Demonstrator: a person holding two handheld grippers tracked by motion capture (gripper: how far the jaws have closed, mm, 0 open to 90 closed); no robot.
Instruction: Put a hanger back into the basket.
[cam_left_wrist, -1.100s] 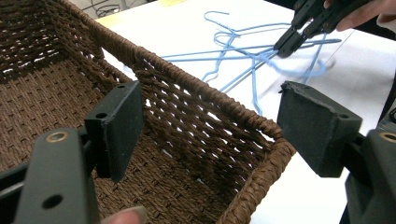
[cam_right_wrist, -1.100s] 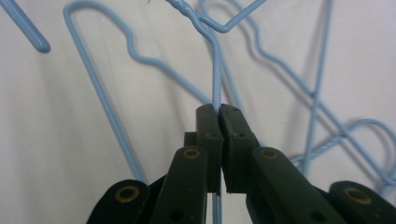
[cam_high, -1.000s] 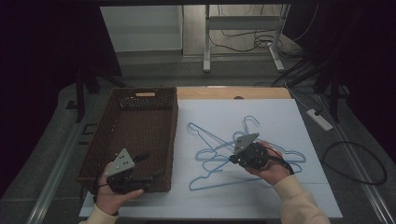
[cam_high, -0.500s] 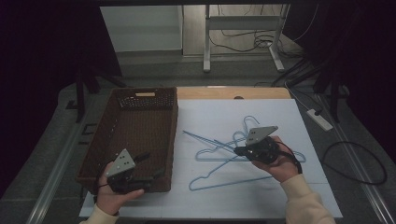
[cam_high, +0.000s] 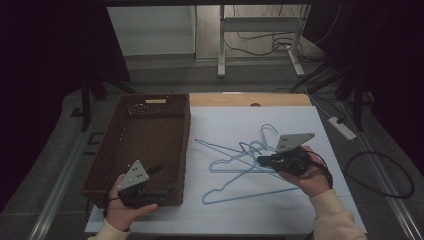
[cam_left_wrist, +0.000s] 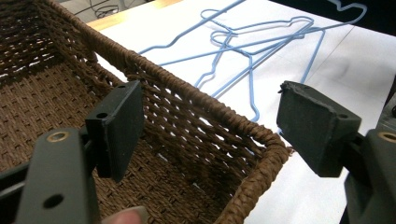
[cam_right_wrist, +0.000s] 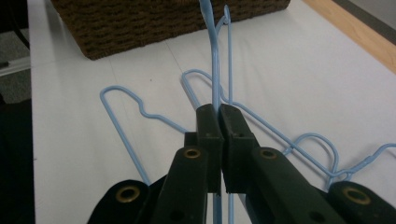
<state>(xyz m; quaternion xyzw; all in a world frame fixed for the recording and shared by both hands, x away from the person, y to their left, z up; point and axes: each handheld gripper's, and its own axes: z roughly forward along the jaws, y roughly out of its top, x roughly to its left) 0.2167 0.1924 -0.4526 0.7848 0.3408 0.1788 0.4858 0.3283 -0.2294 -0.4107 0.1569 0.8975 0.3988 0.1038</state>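
Pinching a blue wire hanger (cam_right_wrist: 215, 70) between closed jaws, the right gripper (cam_high: 261, 160) held it above the hanger pile (cam_high: 235, 165), probably bound for the basket (cam_high: 125, 145), where the left gripper (cam_high: 162, 181) waited wide open at its near corner.

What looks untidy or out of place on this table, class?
The blue wire hangers lie in a crossed, tangled heap on the white sheet beside the wicker basket. The right gripper is shut on one hanger wire. The left gripper is open over the basket corner.
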